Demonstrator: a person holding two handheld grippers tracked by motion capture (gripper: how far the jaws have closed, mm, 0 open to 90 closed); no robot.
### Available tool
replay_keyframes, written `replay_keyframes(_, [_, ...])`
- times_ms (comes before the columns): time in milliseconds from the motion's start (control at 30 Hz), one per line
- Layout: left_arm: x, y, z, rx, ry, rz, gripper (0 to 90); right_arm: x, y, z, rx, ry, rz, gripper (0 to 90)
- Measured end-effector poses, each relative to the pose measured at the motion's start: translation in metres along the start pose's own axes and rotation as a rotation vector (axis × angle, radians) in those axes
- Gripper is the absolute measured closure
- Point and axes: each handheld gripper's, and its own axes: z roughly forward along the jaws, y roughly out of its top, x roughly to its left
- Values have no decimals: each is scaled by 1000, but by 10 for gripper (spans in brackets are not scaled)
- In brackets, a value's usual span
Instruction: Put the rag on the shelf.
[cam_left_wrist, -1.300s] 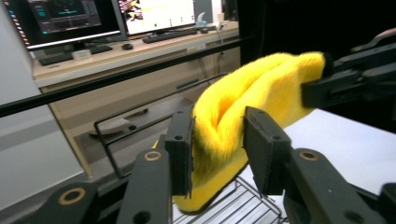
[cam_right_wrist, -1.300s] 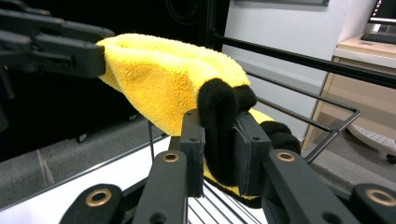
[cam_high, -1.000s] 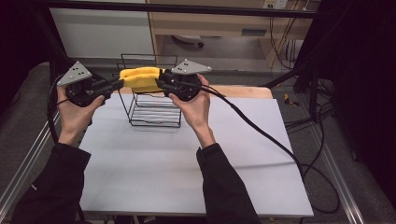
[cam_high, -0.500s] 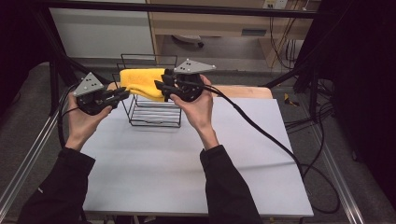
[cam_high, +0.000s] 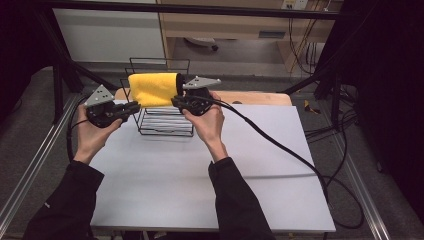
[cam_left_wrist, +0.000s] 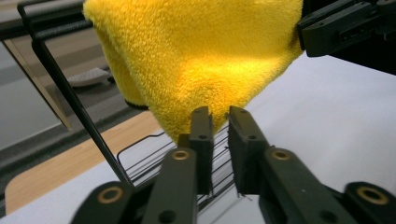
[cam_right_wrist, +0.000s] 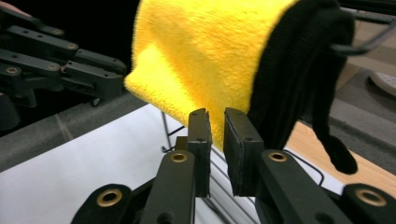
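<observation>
yellow towel (cam_high: 152, 89) draped over wire rack (cam_high: 165, 122)

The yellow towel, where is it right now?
The yellow towel hangs over the top bar of the black wire rack at the table's far left, between the two grippers in the high view.

Yellow fluffy towel (cam_high: 153, 89) hangs draped over top bar of black wire rack (cam_high: 165, 120) at table's far edge; folded, w/ its lower edge loose above rack's base; black cloth (cam_right_wrist: 299, 70) hangs just beside it on same bar.
</observation>
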Motion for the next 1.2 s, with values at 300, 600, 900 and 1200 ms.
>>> replay_keyframes(300, [3,-1,7,13,26,-58,899,-2,-5,3,-34,12,0,745])
replay_keyframes(600, [-1,-3,-16,3,-4,-76,777,2,-3,-24,-65,44,-9,560])
replay_keyframes(900, [-8,-21,-21,59,-32,-81,475,-11,-18,-55,-32,26,11,312])
replay_keyframes(1200, [-15,-43,-13,115,-67,-79,285,-36,-47,-92,-14,-28,50,173])
